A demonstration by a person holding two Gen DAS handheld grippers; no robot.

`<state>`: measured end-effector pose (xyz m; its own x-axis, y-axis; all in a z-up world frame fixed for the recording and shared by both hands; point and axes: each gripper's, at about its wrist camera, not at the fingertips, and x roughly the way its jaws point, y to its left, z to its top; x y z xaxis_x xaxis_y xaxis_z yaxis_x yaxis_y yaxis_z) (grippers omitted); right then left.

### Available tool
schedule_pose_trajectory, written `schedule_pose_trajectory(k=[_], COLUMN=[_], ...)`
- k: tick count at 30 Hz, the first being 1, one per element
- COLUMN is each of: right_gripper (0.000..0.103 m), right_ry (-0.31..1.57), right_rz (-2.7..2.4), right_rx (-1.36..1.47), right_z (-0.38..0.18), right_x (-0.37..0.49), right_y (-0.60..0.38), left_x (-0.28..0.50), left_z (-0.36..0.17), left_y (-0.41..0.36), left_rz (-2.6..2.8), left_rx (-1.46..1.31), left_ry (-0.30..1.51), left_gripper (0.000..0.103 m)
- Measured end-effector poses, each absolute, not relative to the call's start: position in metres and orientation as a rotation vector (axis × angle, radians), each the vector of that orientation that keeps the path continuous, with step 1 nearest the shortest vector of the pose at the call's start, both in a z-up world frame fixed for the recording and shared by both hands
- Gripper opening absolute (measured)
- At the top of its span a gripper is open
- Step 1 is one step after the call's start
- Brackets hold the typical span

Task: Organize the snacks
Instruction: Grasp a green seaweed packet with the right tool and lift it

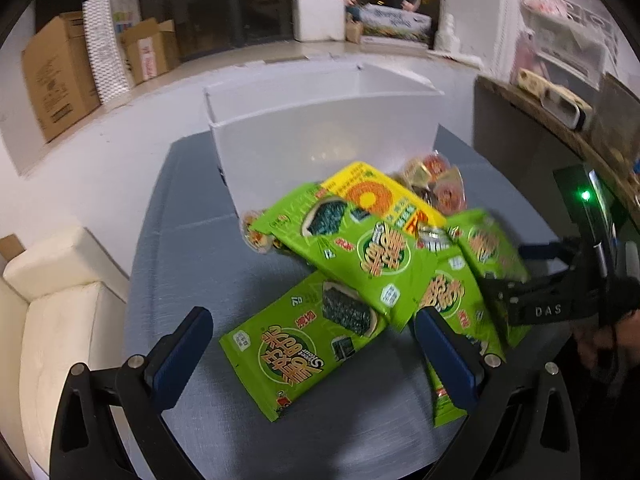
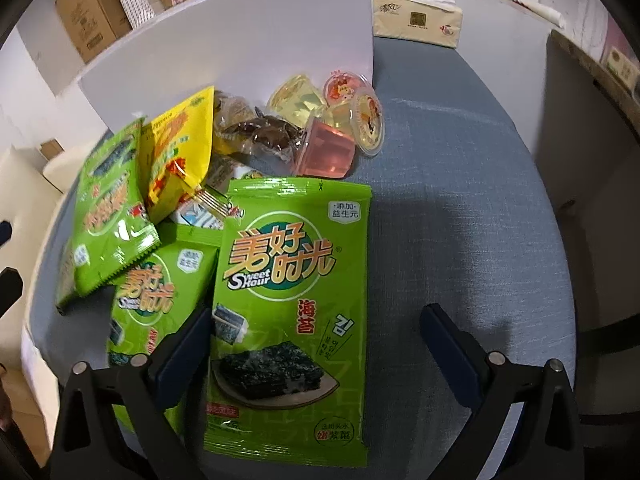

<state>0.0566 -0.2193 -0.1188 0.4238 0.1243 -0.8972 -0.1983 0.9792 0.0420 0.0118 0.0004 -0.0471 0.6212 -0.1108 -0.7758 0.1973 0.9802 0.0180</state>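
A heap of snacks lies on the grey-blue table (image 2: 460, 200) in front of a white box (image 1: 320, 140). It holds several green seaweed packs, a yellow pack (image 1: 372, 196), brown wrapped sweets (image 2: 260, 128) and jelly cups (image 2: 340, 120). My left gripper (image 1: 316, 328) hangs open above the nearest green pack (image 1: 296, 348), one finger on each side, not touching. My right gripper (image 2: 320, 320) is open over another green seaweed pack (image 2: 292, 312). Its left finger sits at that pack's left edge and its right finger stands well apart. The right gripper's body (image 1: 536, 304) shows at the right of the left wrist view.
The white box (image 2: 240, 40) stands open-topped behind the heap. A tissue pack (image 2: 416, 16) lies at the table's far right. Cardboard boxes (image 1: 60, 76) line the far wall, and a cream sofa (image 1: 60, 300) stands left of the table. A dark desk (image 1: 520, 128) is on the right.
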Motion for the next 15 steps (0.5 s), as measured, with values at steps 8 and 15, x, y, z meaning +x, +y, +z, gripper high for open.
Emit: schedule_pose_trajectory(k=[8,15], right_gripper=[0.069,0.069], right_ry=[1.101,1.016], right_rz=[0.187,0.149], right_rx=[-0.056,-0.07], right_z=[-0.108,-0.075], right_x=[0.051,0.031], right_y=[-0.229,-0.24], left_x=[0.032,0.07], left_z=[-0.066,-0.061], left_y=[0.017,-0.009], left_rz=[-0.255,-0.17], left_rx=[0.009,-0.158], left_ry=[0.97,1.0], left_gripper=[0.103,0.103])
